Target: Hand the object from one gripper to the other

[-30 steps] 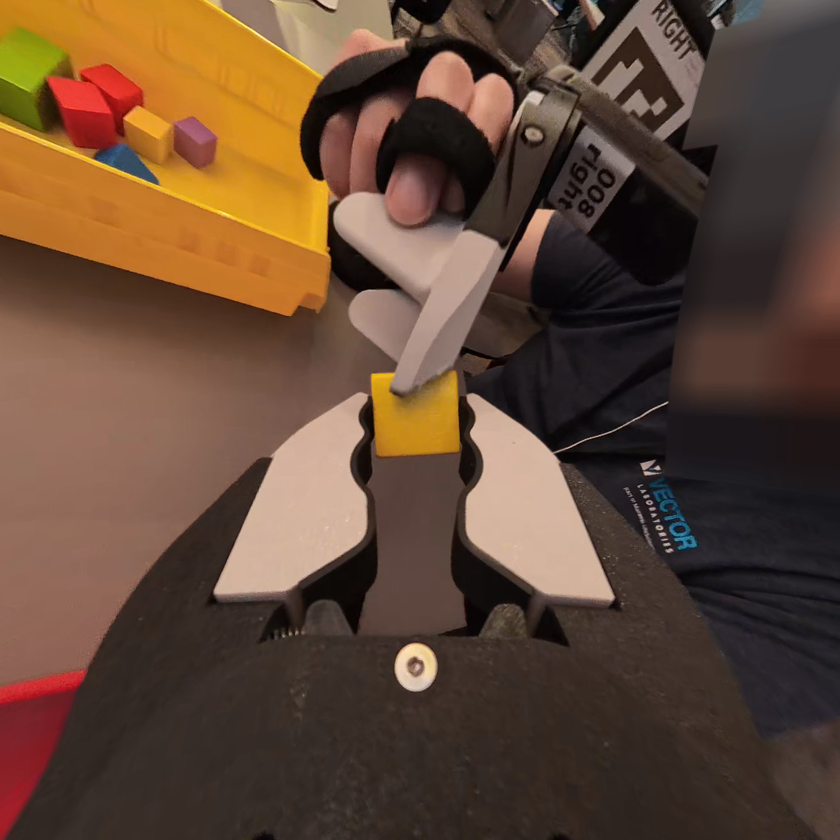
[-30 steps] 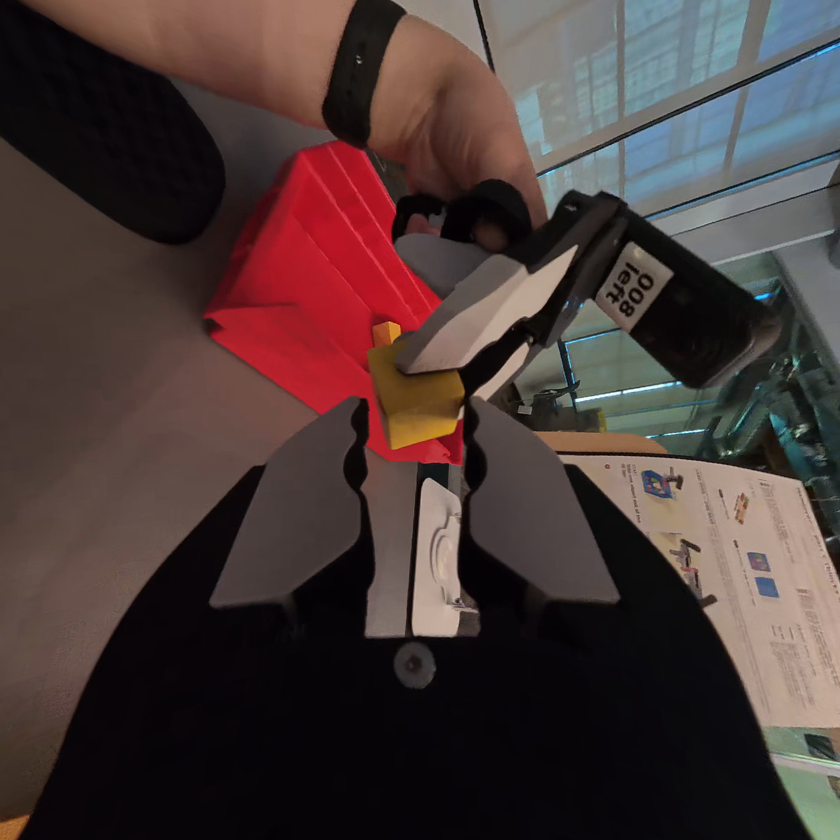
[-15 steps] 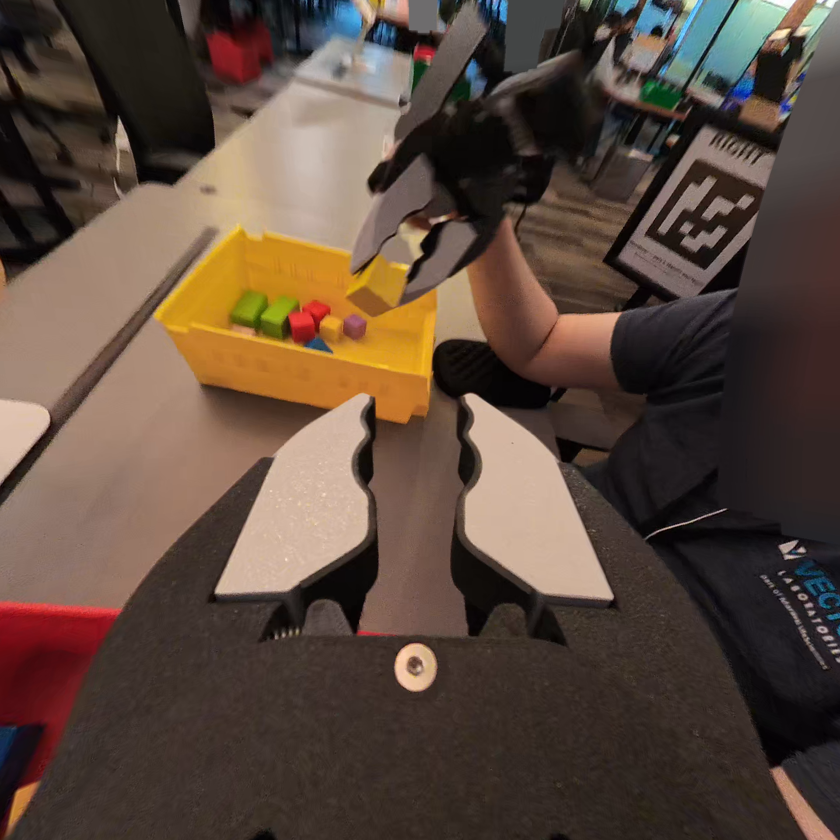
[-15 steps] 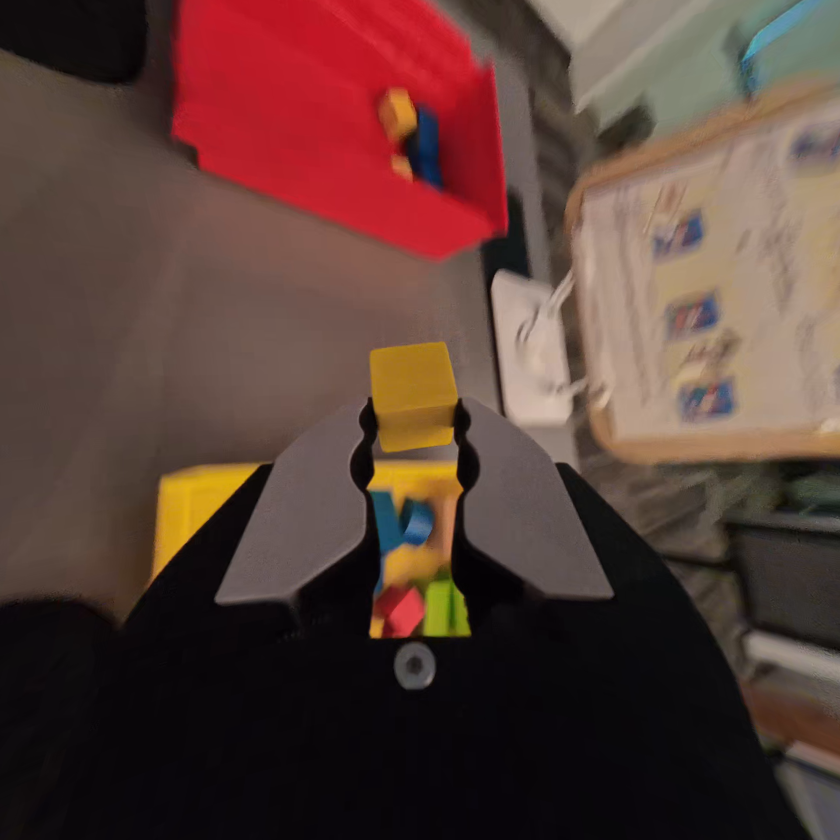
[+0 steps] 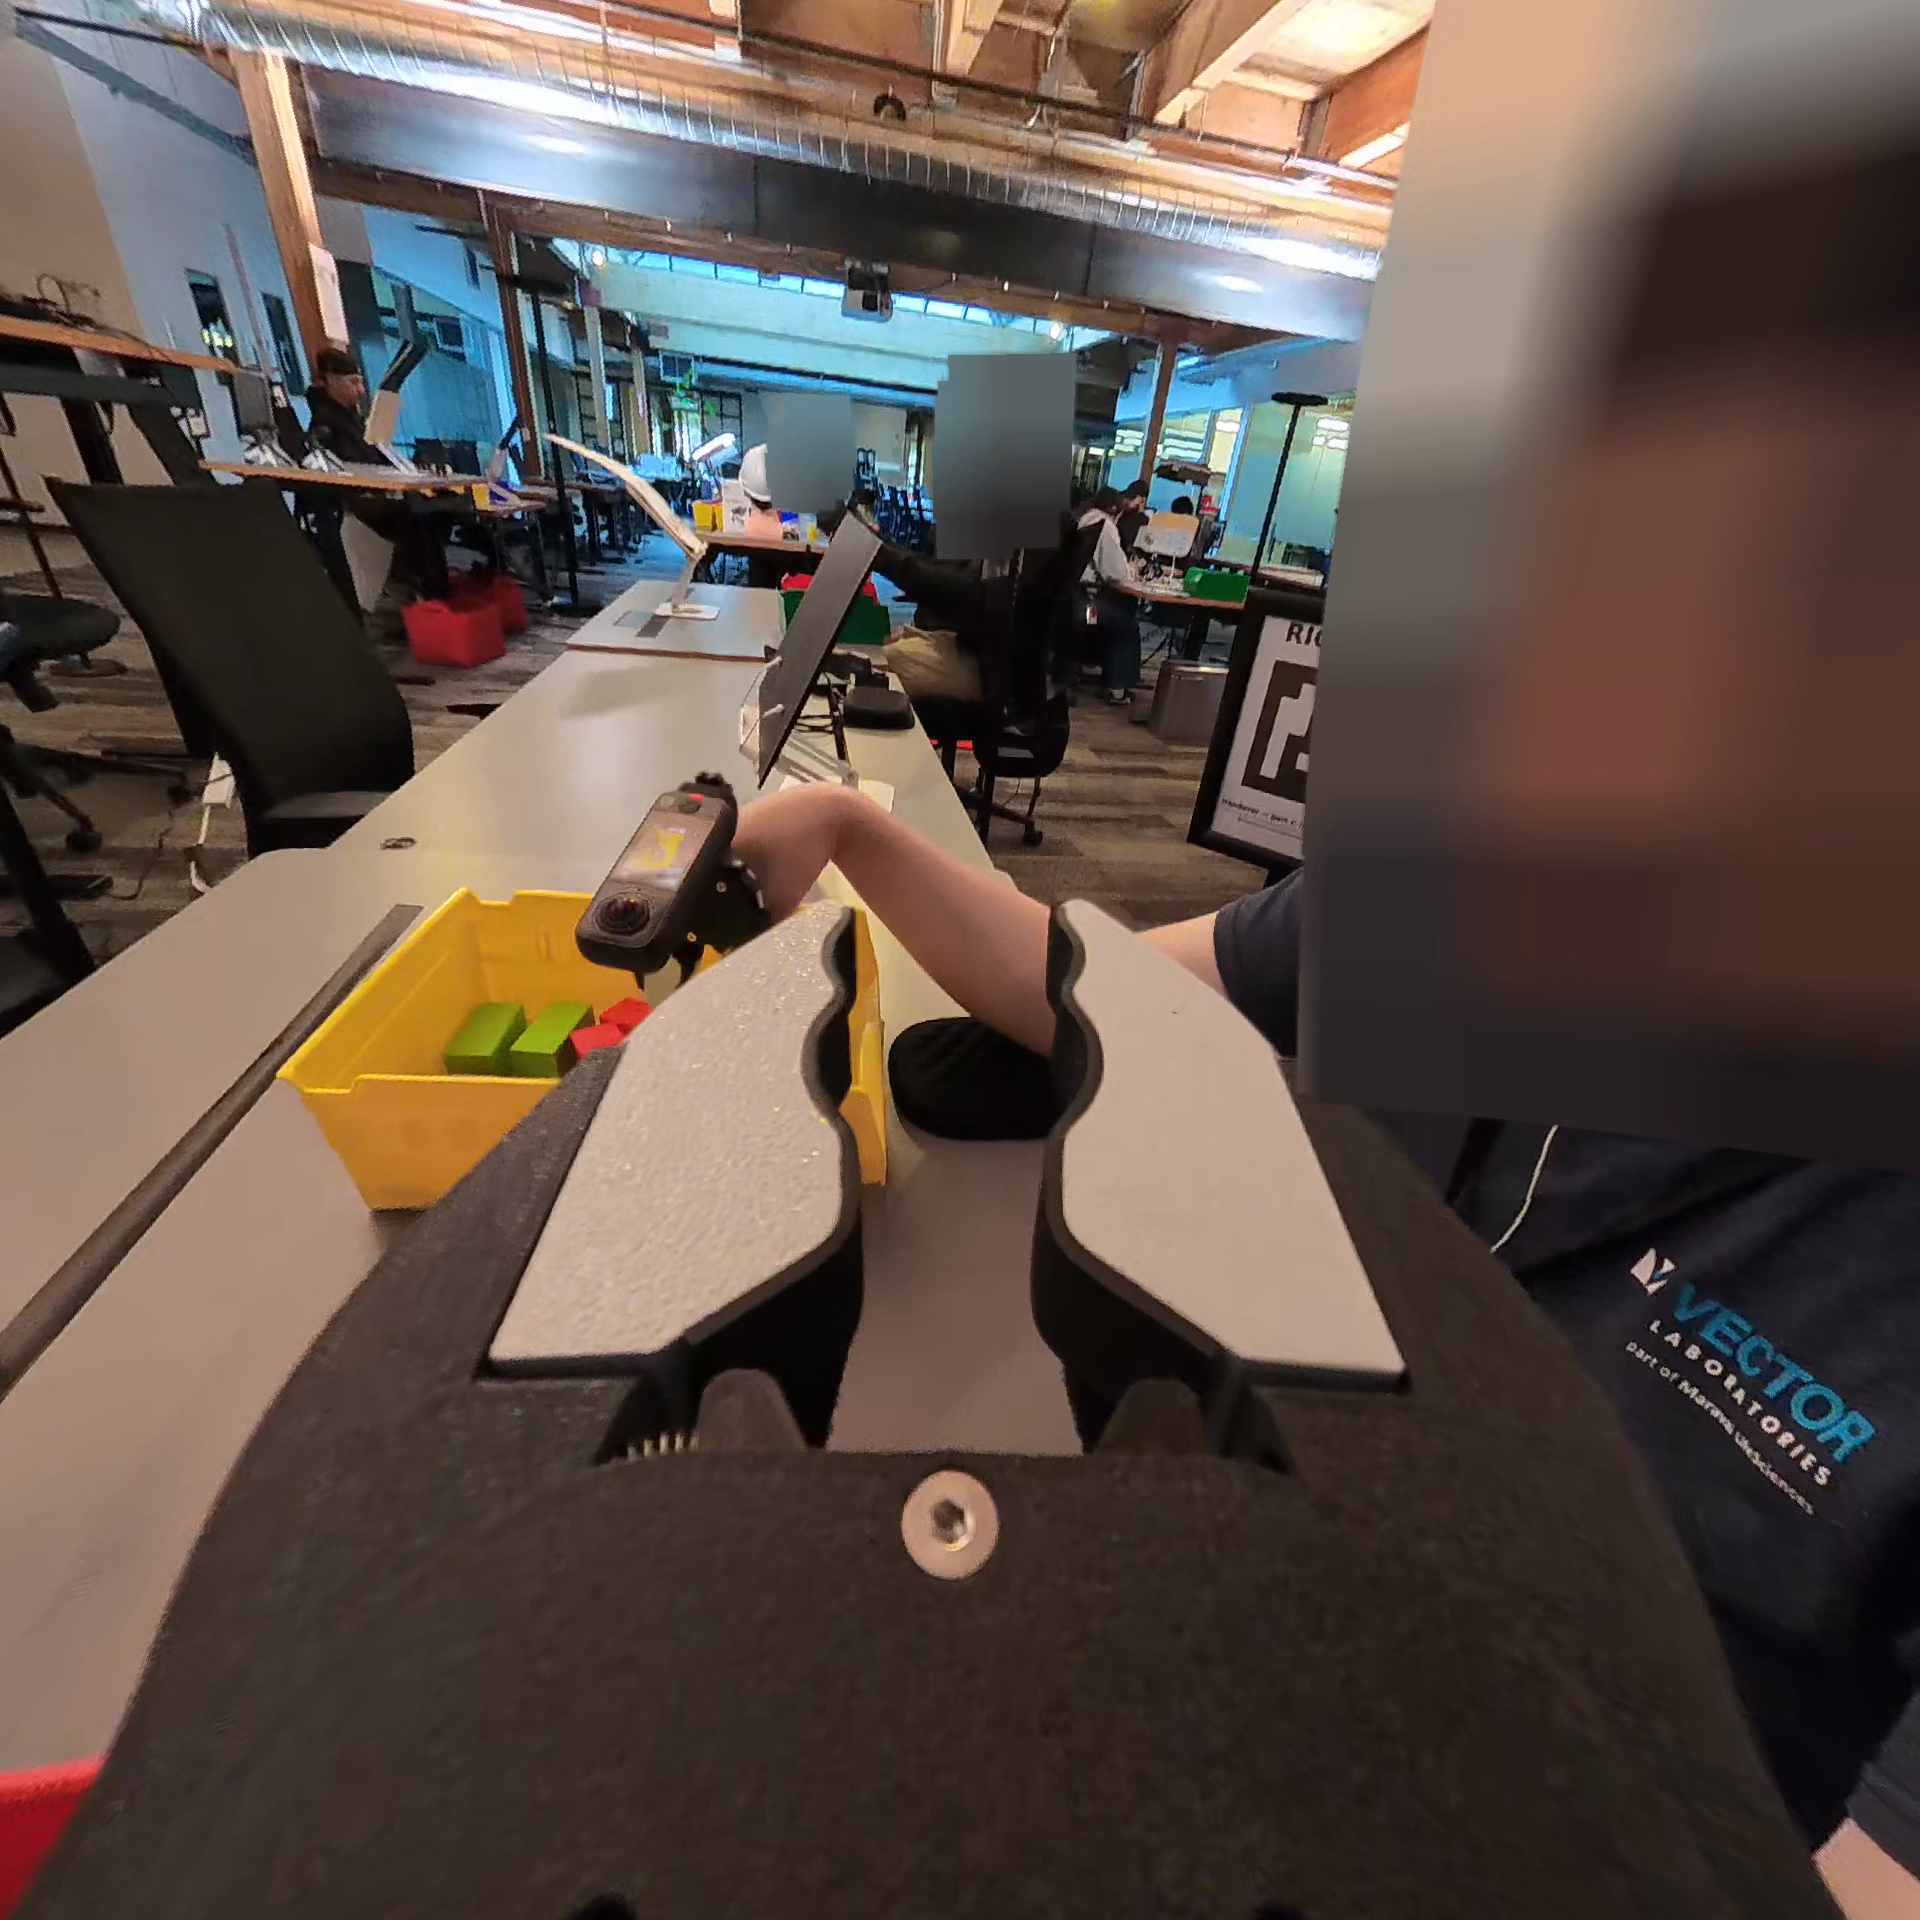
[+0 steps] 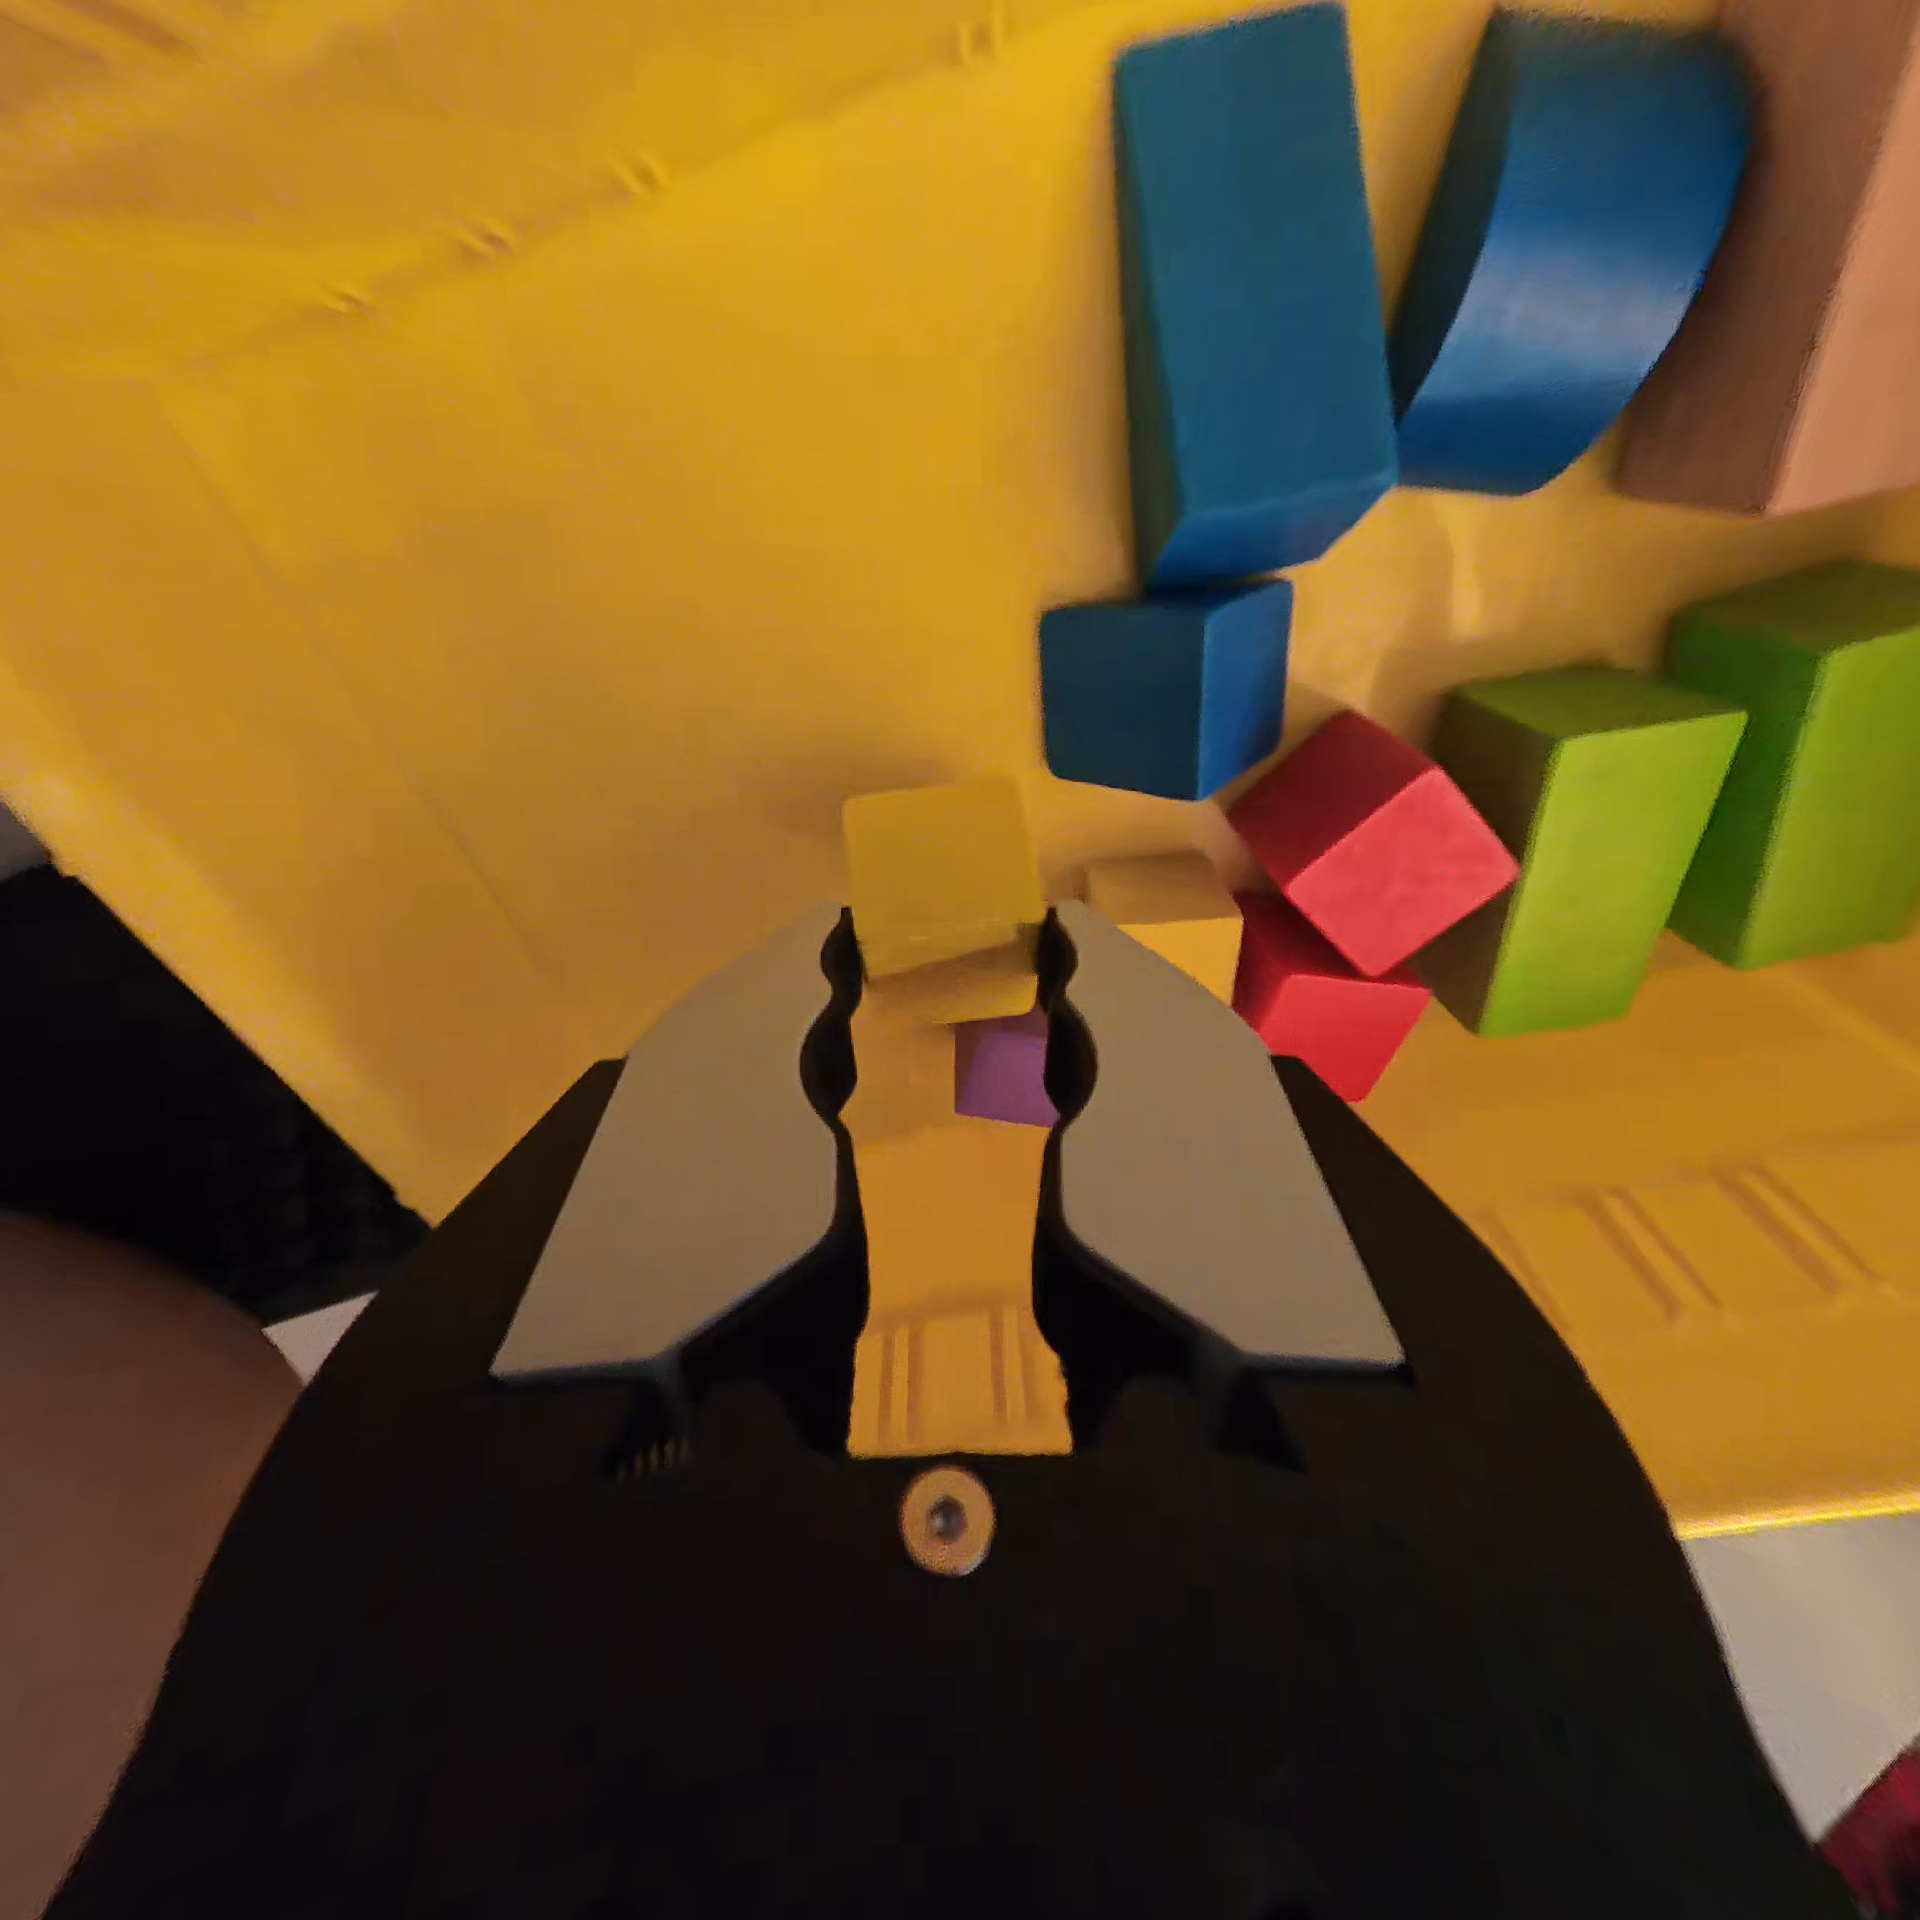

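Observation:
In the right wrist view my right gripper [image 6: 948, 920] is shut on a small yellow cube [image 6: 940, 883], held at the fingertips low inside the yellow bin [image 6: 468, 468], just above its floor. In the left wrist view my left gripper [image 5: 951, 930] is open and empty, held above the grey table [image 5: 135, 1049] near its front. The right gripper's body [image 5: 665, 894] with its camera shows there, reaching down into the yellow bin [image 5: 416, 1122]; its fingers and the cube are hidden.
Inside the bin lie blue blocks [image 6: 1247, 312], red cubes [image 6: 1371, 842], green blocks [image 6: 1590, 842], an orange-yellow cube [image 6: 1174, 914] and a purple cube [image 6: 1003, 1070]. A black pad [image 5: 971, 1075] lies right of the bin. A red bin corner [image 5: 42, 1787] shows at lower left.
The yellow cube passed from my left gripper to my right. The right gripper carried it away and down into the yellow bin. The left gripper opened and drew back.

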### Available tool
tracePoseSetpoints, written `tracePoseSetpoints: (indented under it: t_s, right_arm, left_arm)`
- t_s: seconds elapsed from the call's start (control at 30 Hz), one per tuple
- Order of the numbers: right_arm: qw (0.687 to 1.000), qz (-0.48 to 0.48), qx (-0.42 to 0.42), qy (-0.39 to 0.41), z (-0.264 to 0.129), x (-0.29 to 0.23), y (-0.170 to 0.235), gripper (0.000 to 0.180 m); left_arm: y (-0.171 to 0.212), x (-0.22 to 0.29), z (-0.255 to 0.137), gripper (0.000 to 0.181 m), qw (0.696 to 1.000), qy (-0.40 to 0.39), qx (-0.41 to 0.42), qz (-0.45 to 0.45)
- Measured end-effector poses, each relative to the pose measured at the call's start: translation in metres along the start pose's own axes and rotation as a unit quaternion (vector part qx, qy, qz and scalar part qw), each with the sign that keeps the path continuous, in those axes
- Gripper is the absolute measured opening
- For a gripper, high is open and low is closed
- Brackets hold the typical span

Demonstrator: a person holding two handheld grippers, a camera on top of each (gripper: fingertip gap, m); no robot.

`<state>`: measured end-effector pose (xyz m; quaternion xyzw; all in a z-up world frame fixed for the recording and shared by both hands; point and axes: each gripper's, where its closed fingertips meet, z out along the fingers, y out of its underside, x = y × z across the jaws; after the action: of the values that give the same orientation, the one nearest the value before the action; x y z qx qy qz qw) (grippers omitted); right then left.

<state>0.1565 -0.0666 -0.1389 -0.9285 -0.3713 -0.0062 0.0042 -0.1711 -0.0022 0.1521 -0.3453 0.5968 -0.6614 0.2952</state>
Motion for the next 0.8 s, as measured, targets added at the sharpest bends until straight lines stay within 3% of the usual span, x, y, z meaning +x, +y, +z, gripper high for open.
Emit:
tracePoseSetpoints:
  t_s: [0.1, 0.17, 0.3, 0.43, 0.6, 0.8]
  right_arm:
    - [1.0, 0.009, -0.018, -0.009, 0.006, 0.0, 0.004, 0.034]
    - [1.0, 0.017, -0.018, 0.0, 0.007, 0.004, 0.003, 0.034]
    - [0.999, 0.023, -0.021, 0.01, 0.011, 0.008, 0.0, 0.034]
    - [0.999, 0.026, -0.026, 0.02, 0.009, 0.011, 0.001, 0.034]
    - [0.996, 0.008, 0.052, 0.07, -0.025, 0.014, -0.016, 0.034]
    - [0.99, -0.017, 0.075, 0.119, -0.048, 0.011, -0.023, 0.034]
  left_arm:
    - [0.01, -0.012, -0.005, 0.034, 0.998, -0.045, -0.035, -0.008]
    - [0.021, -0.036, -0.017, 0.033, 0.989, -0.129, -0.071, -0.016]
    - [0.042, -0.104, -0.081, 0.032, 0.908, -0.391, -0.148, -0.027]
    - [0.072, -0.12, -0.115, 0.032, 0.863, -0.449, -0.221, -0.066]
    - [0.115, -0.151, -0.149, 0.032, 0.808, -0.506, -0.271, -0.132]
    - [0.176, -0.182, -0.187, 0.025, 0.71, -0.586, -0.301, -0.249]
